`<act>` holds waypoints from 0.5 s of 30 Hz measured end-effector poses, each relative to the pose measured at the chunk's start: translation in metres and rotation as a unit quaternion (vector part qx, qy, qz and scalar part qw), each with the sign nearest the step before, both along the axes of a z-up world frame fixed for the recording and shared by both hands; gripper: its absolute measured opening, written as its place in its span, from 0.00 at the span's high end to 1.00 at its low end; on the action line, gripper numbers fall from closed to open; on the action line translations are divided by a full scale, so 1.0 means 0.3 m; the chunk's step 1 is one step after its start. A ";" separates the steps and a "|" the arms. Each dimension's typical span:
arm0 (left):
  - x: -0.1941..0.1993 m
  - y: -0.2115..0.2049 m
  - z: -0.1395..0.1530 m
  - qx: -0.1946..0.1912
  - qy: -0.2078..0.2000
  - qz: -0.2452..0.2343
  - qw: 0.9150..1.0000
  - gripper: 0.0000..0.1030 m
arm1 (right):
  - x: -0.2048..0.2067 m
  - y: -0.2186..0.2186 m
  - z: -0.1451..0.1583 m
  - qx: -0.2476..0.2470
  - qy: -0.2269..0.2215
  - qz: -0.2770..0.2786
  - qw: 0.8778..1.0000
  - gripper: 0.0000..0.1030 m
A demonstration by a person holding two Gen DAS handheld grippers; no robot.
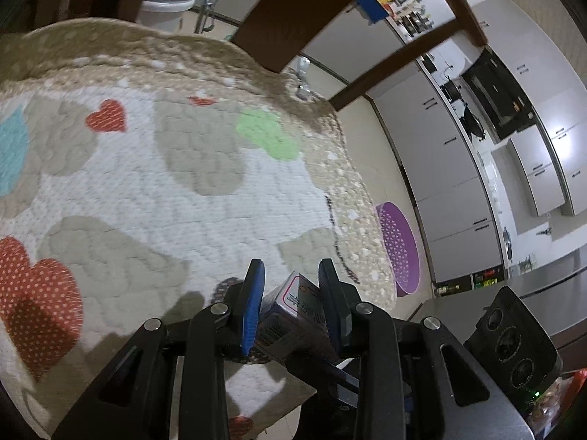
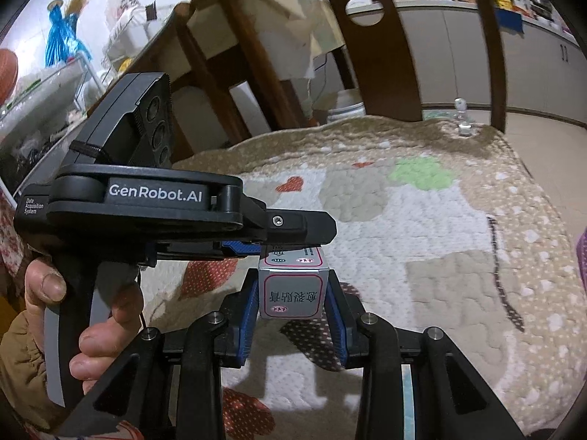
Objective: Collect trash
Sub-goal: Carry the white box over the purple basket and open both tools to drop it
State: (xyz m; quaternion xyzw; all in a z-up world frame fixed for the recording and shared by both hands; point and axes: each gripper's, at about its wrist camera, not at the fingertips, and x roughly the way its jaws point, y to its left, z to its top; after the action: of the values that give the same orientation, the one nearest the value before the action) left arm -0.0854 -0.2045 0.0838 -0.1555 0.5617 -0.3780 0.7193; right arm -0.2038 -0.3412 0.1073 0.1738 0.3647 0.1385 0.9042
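Observation:
A small grey cardboard box (image 2: 291,286) with red-edged labels and Chinese print is held above a quilted heart-pattern mat (image 2: 422,227). My right gripper (image 2: 291,293) has its blue pads against both sides of the box. My left gripper (image 2: 290,242) reaches in from the left and clamps the same box at its far end. In the left wrist view the box (image 1: 290,308) sits tilted between the left gripper's (image 1: 291,275) blue pads, with the mat (image 1: 146,168) below.
A dark wooden chair (image 1: 330,11) stands at the mat's far edge. A purple perforated basket (image 1: 398,249) lies on the floor to the right of the mat. A white bucket (image 1: 168,0) stands beyond the mat. Kitchen cabinets (image 1: 440,139) line the right.

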 end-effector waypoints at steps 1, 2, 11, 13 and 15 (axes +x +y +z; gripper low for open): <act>-0.003 -0.015 0.005 0.000 -0.001 -0.003 1.000 0.72 | -0.006 -0.010 0.004 0.001 -0.001 -0.003 1.000 0.64; -0.006 -0.032 0.012 0.001 -0.003 -0.008 1.000 0.72 | -0.014 -0.024 0.008 0.003 -0.003 -0.007 1.000 0.64; -0.044 -0.204 0.063 0.018 -0.027 -0.048 0.998 0.72 | -0.077 -0.152 0.019 0.021 -0.021 -0.047 0.998 0.64; -0.051 -0.243 0.069 0.022 -0.030 -0.056 0.998 0.72 | -0.093 -0.184 0.019 0.026 -0.024 -0.057 0.998 0.64; -0.060 -0.283 0.075 0.027 -0.034 -0.064 0.997 0.72 | -0.112 -0.217 0.018 0.034 -0.028 -0.067 0.997 0.64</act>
State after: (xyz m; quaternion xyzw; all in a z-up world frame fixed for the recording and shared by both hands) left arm -0.1035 -0.2895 0.1065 -0.0872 0.5560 -0.4134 0.7158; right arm -0.2372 -0.4062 0.1128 0.2246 0.3222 0.0942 0.9148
